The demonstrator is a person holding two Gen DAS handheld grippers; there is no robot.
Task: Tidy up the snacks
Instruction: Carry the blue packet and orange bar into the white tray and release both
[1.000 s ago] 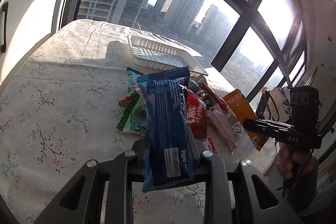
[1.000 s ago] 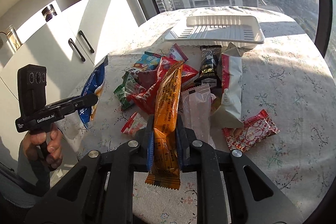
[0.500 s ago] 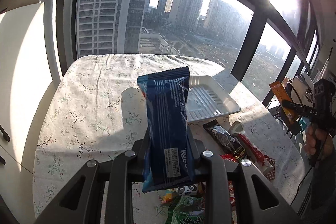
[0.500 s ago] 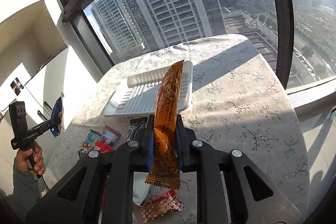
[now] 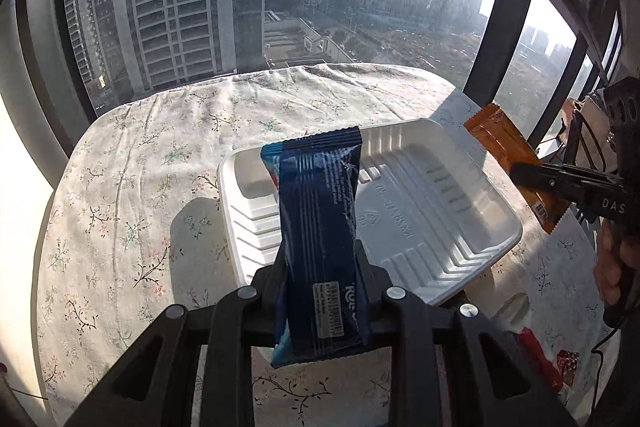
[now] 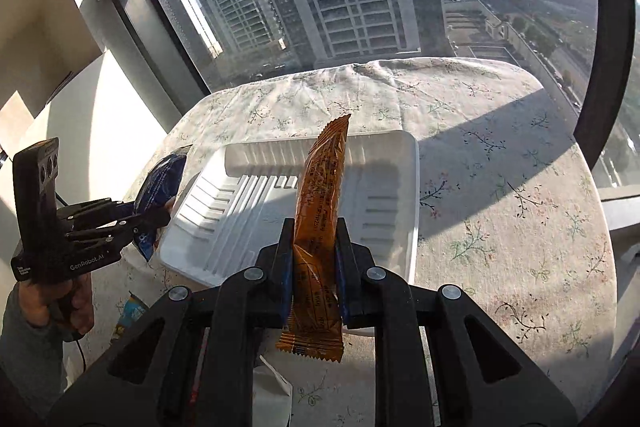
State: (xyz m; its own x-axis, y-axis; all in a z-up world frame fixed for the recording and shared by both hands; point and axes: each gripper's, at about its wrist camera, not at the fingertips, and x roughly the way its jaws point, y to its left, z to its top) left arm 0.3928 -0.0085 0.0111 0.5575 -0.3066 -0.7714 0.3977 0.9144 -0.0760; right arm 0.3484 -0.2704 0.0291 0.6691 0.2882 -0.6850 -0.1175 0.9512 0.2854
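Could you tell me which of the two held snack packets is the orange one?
The packet in the right gripper is orange; the left gripper holds a dark blue packet.

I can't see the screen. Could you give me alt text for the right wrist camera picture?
The right gripper pinches an orange snack packet upright, just in front of a white ribbed tray with nothing in it on a floral tablecloth. At left, the left gripper holds a dark blue packet beside the tray; tower blocks fill the window behind.
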